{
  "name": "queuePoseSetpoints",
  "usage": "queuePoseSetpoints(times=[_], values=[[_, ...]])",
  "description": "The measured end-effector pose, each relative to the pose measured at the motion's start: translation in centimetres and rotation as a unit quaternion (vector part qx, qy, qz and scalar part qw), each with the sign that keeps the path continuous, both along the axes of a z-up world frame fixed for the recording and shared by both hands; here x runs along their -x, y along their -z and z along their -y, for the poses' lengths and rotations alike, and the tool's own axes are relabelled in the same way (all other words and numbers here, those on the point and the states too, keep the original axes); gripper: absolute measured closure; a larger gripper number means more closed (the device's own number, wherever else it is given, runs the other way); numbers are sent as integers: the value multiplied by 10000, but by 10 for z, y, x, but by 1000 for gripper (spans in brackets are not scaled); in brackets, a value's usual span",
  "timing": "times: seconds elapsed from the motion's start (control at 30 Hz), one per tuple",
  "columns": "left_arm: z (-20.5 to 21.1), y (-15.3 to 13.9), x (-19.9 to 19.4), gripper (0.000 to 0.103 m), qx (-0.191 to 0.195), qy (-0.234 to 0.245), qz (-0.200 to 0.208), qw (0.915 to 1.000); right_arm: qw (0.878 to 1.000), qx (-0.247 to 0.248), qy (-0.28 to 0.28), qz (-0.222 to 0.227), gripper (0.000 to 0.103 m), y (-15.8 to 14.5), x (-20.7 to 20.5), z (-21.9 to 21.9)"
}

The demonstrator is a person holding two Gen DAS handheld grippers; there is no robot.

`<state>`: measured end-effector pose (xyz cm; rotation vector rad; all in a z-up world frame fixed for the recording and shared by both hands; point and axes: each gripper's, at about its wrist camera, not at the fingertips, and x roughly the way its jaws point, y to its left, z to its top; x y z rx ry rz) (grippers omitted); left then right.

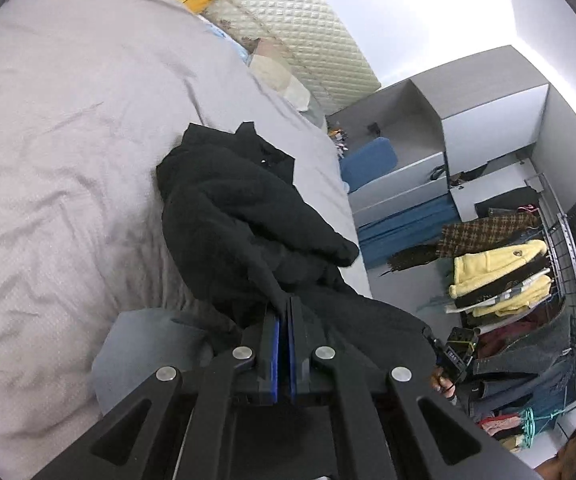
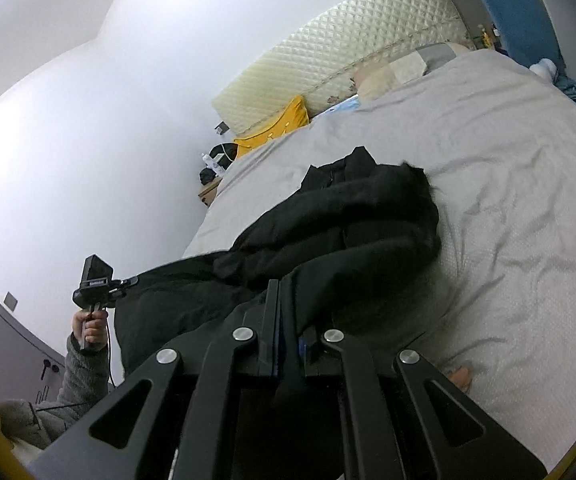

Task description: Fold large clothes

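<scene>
A black coat lies bunched on the bed, over the pale grey cover, with its far end spread flat toward the quilted cream headboard and its near edge lifted off the bedding. The left tool has its two fingers pressed together on a fold of that near edge, the dark cloth pinched between the blue pads. The right tool is likewise clamped on the coat, gripping the hem closer to the bed's side, so the fabric hangs stretched between the two. From the right wrist view the left tool shows as a small black block held in a hand with a grey knitted sleeve, its tip touching the coat's edge. A yellow pillow sits against the headboard beside a patterned pillow. Past the far side of the bed stand grey cupboards with blue cushions, and near them a wire rack hung with clothes, among them pale yellow sweaters and a brown checked garment. A small wooden nightstand stands beside the bed at the white wall.
</scene>
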<state>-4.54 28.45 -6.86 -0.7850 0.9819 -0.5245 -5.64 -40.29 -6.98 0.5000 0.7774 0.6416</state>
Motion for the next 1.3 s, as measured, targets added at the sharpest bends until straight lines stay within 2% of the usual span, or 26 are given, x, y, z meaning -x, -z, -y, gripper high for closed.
queuePoseSetpoints(times=[0.17, 0.37, 0.6, 0.8, 1.03, 1.13, 1.3], values=[[-3, -13, -40, 101, -8, -109, 53, 9999, 9996, -195, 190, -37, 97, -10, -38, 6], [-5, -31, -94, 100, -212, -310, 15, 9993, 9971, -400, 576, -298, 96, -20, -112, 18], [2, -49, -174, 100, -678, -668, -162, 9953, 9888, -464, 1175, -798, 96, -23, -212, 23], [19, -55, -246, 100, -1226, -1031, -303, 9866, 9787, -105, 1658, -1207, 96, -20, -281, 16], [40, -13, -320, 100, -1972, -1184, -670, 9709, 9661, 353, 1972, -1627, 96, 8, -345, 9], [46, 22, -353, 99, -2122, -1171, -939, 9656, 9608, 546, 2016, -1826, 96, 35, -371, 5], [69, 80, -390, 99, -2519, -999, -1173, 9554, 9473, 724, 2053, -2352, 96, 101, -407, 2]])
